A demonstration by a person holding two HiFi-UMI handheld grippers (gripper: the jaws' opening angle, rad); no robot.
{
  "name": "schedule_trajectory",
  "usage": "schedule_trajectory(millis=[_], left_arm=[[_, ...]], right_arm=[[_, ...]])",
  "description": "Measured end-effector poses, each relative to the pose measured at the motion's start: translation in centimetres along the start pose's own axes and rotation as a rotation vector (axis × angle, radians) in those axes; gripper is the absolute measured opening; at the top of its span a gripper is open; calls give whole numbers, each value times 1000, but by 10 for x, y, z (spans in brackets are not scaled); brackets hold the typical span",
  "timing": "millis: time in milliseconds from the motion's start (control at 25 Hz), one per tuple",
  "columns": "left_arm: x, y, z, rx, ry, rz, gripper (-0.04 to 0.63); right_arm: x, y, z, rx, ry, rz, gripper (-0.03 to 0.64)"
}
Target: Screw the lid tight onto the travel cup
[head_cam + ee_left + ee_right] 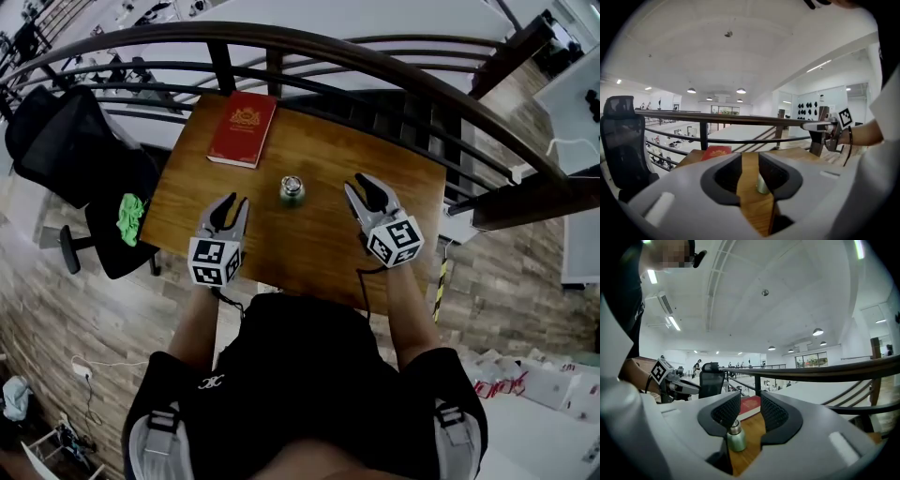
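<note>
Nearest the person, the left gripper (233, 202) hangs over the wooden table (309, 255) on the near-left side of the travel cup (292, 190). Its jaws stand a little apart, with only bare wood in the gap. The right gripper (362, 188) is on the cup's near-right side, a bit closer to it. Its jaws are also parted and hold nothing. Neither gripper touches the cup.

The cup stands upright and alone near the middle of the table, between the two grippers and slightly beyond them. It is small, with a pale green body and a silvery lid (734, 426) sitting on its neck; how tightly the lid sits cannot be told.

Bare wood surrounds the cup on every side. Beyond it to the far left, well apart, a red book (243, 128) lies flat by the table's far edge. A dark curved railing (328, 47) runs right behind that far edge. To the cup's left, off the table's side edge, stands a black office chair (66, 141) with a green cloth (130, 217) on its seat.
</note>
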State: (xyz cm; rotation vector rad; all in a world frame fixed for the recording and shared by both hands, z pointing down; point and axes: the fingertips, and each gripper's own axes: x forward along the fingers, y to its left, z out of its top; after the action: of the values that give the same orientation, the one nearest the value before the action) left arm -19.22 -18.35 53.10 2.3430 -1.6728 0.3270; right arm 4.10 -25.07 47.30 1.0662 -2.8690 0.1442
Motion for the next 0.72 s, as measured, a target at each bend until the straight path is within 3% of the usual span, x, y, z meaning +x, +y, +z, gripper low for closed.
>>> schedule_trajectory(millis=[280,520,720], left_arm=[[30,-11,-25,31,25,-169,292],[48,-31,-48,74,39,-287,319],[63,-45,-74,112,81,-354,325]], right_arm=[[25,15,-23,-36,126,98,195],[44,50,-49,-75,225,224,219],[64,71,-70,-96,274,247,221]])
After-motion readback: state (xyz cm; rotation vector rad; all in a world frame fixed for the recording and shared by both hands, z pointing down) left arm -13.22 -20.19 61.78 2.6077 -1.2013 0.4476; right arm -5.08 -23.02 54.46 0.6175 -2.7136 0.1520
